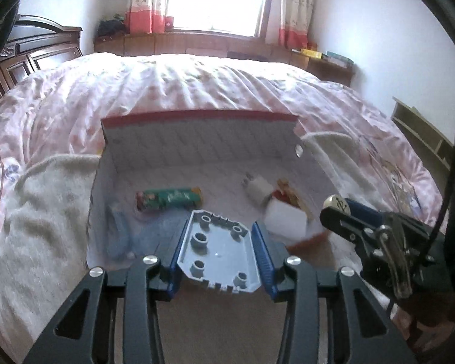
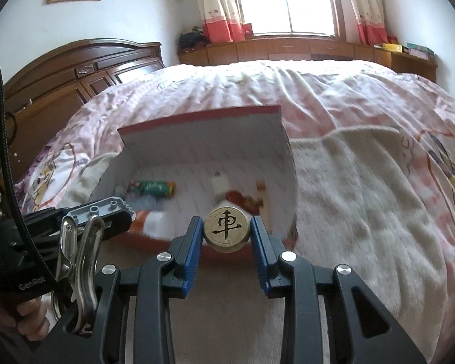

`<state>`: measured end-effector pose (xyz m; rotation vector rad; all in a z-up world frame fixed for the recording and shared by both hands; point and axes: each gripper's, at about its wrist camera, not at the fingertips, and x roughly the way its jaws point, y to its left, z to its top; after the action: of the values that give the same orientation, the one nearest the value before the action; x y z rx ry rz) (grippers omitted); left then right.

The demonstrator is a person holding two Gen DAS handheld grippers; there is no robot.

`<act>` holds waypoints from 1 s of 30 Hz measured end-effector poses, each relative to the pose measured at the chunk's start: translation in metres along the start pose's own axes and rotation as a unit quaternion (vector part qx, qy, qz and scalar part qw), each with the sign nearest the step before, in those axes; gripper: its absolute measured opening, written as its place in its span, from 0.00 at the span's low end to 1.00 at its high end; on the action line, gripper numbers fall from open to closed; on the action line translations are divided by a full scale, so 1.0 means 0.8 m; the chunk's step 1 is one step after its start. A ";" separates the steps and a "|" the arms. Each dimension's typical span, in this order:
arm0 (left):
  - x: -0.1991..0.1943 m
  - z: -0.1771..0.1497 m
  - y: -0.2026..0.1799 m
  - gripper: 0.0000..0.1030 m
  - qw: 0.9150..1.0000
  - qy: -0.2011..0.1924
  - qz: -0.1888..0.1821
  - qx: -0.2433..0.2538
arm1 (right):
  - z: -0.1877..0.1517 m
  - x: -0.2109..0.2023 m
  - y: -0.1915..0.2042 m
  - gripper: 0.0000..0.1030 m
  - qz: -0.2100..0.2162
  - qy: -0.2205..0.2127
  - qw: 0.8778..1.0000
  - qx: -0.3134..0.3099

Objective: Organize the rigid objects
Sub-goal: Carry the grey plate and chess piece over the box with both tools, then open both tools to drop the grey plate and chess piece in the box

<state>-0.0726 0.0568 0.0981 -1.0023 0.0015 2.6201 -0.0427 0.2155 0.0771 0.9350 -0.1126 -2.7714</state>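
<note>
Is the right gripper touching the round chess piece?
Touching. The right wrist view shows both blue pads of the right gripper pressed against the sides of the chess piece, with no gap.

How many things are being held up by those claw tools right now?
2: a grey studded plate in the left gripper, a round chess piece in the right gripper.

Bright light pours in from the window (image 1: 218,0), which glows plain white. Things in the box (image 1: 197,139) below it look blurry. Edges bend round and go dark.
</note>
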 end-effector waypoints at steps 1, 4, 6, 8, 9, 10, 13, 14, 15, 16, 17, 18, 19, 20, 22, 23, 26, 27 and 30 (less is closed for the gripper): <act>0.004 0.006 0.003 0.43 1.000 -0.002 0.004 0.000 | 0.003 0.003 0.001 0.32 0.001 0.000 1.000 -0.001; 0.016 0.019 0.012 0.42 1.000 -0.004 0.014 -0.001 | 0.013 0.014 0.004 0.32 0.005 0.002 1.000 -0.005; 0.025 0.026 0.016 0.43 1.000 -0.004 0.020 -0.001 | 0.018 0.021 0.006 0.32 0.007 0.004 1.000 -0.008; 0.036 0.035 0.022 0.42 1.000 -0.002 0.027 -0.004 | 0.023 0.029 0.007 0.32 0.007 0.007 1.000 -0.010; 0.042 0.038 0.025 0.43 1.000 -0.001 0.029 -0.006 | 0.026 0.034 0.008 0.32 0.007 0.009 1.000 -0.011; 0.048 0.041 0.028 0.43 0.999 0.001 0.031 -0.008 | 0.029 0.040 0.008 0.32 0.007 0.012 1.000 -0.012; 0.064 0.047 0.036 0.42 0.999 0.009 0.037 -0.018 | 0.037 0.058 0.008 0.32 0.006 0.021 1.000 -0.012; 0.070 0.048 0.038 0.42 0.999 0.012 0.038 -0.022 | 0.039 0.063 0.007 0.32 0.006 0.023 1.000 -0.012; 0.075 0.048 0.040 0.42 0.999 0.016 0.039 -0.025 | 0.041 0.068 0.008 0.32 0.004 0.025 1.000 -0.013; 0.081 0.049 0.042 0.43 0.999 0.019 0.040 -0.026 | 0.043 0.073 0.008 0.32 0.003 0.027 1.000 -0.015; 0.086 0.050 0.043 0.43 0.999 0.021 0.041 -0.027 | 0.046 0.078 0.008 0.32 0.000 0.029 0.999 -0.017; 0.090 0.050 0.043 0.42 0.998 0.024 0.043 -0.027 | 0.047 0.081 0.008 0.32 -0.001 0.030 0.999 -0.019; 0.094 0.051 0.044 0.42 0.998 0.026 0.044 -0.028 | 0.049 0.086 0.008 0.32 -0.003 0.032 0.999 -0.021; 0.097 0.052 0.044 0.42 0.998 0.027 0.044 -0.028 | 0.050 0.091 0.007 0.32 -0.005 0.034 0.999 -0.020; 0.104 0.052 0.044 0.43 0.998 0.030 0.043 -0.027 | 0.052 0.099 0.005 0.32 -0.008 0.038 0.999 -0.019; 0.106 0.052 0.045 0.43 0.998 0.031 0.043 -0.027 | 0.054 0.102 0.004 0.32 -0.009 0.040 0.999 -0.018; 0.113 0.052 0.045 0.43 0.998 0.038 0.048 -0.028 | 0.054 0.109 0.000 0.32 -0.010 0.044 0.999 -0.013; 0.114 0.052 0.046 0.43 0.998 0.040 0.048 -0.030 | 0.054 0.110 0.000 0.32 -0.009 0.044 0.999 -0.012; 0.118 0.052 0.048 0.49 0.997 0.047 0.052 -0.038 | 0.053 0.112 -0.001 0.33 -0.008 0.042 0.999 -0.013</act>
<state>-0.1772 0.0542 0.0632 -1.1819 -0.0231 2.6808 -0.1376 0.1960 0.0580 1.0486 -0.0563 -2.7363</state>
